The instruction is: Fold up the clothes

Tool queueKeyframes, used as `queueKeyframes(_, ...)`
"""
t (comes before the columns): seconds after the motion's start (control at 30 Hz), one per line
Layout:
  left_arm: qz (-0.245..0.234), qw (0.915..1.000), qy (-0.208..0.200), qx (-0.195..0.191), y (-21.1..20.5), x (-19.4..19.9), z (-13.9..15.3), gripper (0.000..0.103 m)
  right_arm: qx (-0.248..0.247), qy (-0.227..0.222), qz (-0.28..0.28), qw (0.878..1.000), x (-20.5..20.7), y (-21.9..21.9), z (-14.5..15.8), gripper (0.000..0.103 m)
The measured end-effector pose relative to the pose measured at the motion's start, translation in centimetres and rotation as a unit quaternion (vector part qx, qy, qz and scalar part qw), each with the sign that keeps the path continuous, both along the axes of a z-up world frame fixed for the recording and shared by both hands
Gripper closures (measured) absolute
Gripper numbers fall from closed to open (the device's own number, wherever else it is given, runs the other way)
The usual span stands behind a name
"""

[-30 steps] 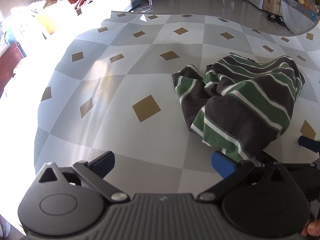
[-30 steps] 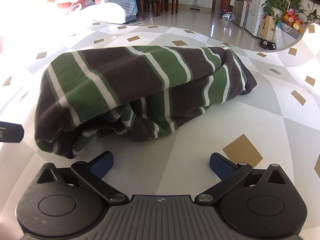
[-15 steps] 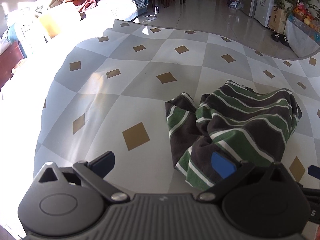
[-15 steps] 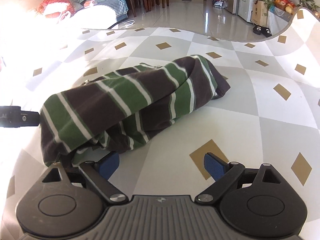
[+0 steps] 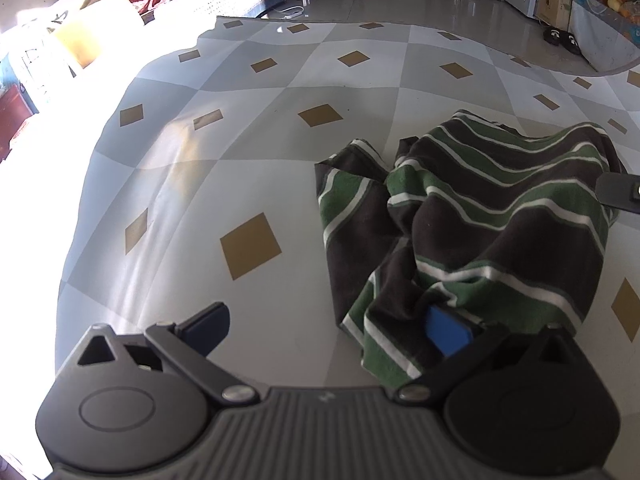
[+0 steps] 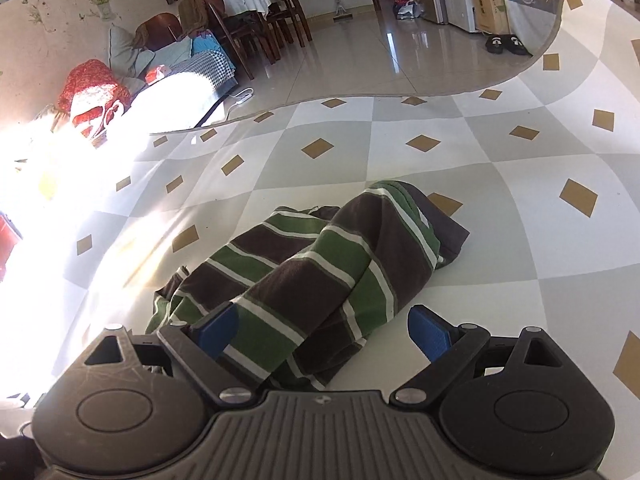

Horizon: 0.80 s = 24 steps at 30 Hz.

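Both tongs stand wide apart in our hands, gripping nothing. Our left tongs point(image 5: 326, 330) reach over the near left end of the striped garment point(image 5: 472, 216): one blue pad hangs above bare cloth-covered surface, while the other blue pad point(image 5: 446, 334) sits tucked against a fold at the garment's lower edge, partly hidden by the fabric. We cannot tell whether that pad truly touches the cloth or merely overlaps it in view.

Our right tongs point(image 6: 322, 332) have just narrowed a little, yet their jaws remain spread broadly. From the right wrist view, the near end of the garment point(image 6: 320, 272) lies between the two pads, with one pad over the green and brown stripes and the other pad point(image 6: 428, 334) over bare covering beside the heap. Neither pad presses on the fabric.

That garment, brown with green and white stripes, lies crumpled in a long bundle on the counter covering point(image 5: 248, 168), a grey and white checked sheet with tan diamonds. Strong sunlight washes out the covering's left side. Beyond the covering's edge we see a glossy tiled floor point(image 6: 352, 56), dining chairs point(image 6: 256, 20) and a pair of dark slippers point(image 6: 506, 45).

At the right edge of the left wrist view, a dark part of our other tool point(image 5: 620, 196) overlaps the garment's far end.
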<state>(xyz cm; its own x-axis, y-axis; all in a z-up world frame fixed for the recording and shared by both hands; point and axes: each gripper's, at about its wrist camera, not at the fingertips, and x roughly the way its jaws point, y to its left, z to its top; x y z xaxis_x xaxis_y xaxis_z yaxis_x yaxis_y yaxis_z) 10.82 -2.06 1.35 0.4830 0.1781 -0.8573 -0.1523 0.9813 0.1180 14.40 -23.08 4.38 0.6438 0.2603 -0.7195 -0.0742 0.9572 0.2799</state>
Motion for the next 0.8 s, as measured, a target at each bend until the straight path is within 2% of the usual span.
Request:
queueKeyframes(0.27,-0.011,0.9997,0.011,0.017,-0.8,-0.3,-1.2,0.000,0.015,0.017,-0.033,0.999,2.5,0.1,-1.8,0.011)
queueKeyframes(0.57,-0.009,0.9998,0.016,0.011,-0.8,-0.4,-1.5,0.000,0.005,0.036,-0.013,0.999,3.3,1.5,-3.9,0.013)
queueKeyframes(0.67,-0.013,0.9997,0.015,0.015,-1.0,-0.5,-1.4,0.000,0.005,0.031,0.003,1.000,3.0,2.1,-4.0,0.025)
queueKeyframes(0.73,-0.017,0.9996,0.013,0.020,-1.2,-0.7,-1.4,0.000,0.007,0.024,0.015,1.000,2.8,2.4,-3.8,0.038)
queueKeyframes(0.8,-0.022,0.9994,0.012,0.026,-1.6,-0.9,-1.4,0.000,0.005,0.017,0.025,1.000,2.6,2.7,-3.6,0.044)
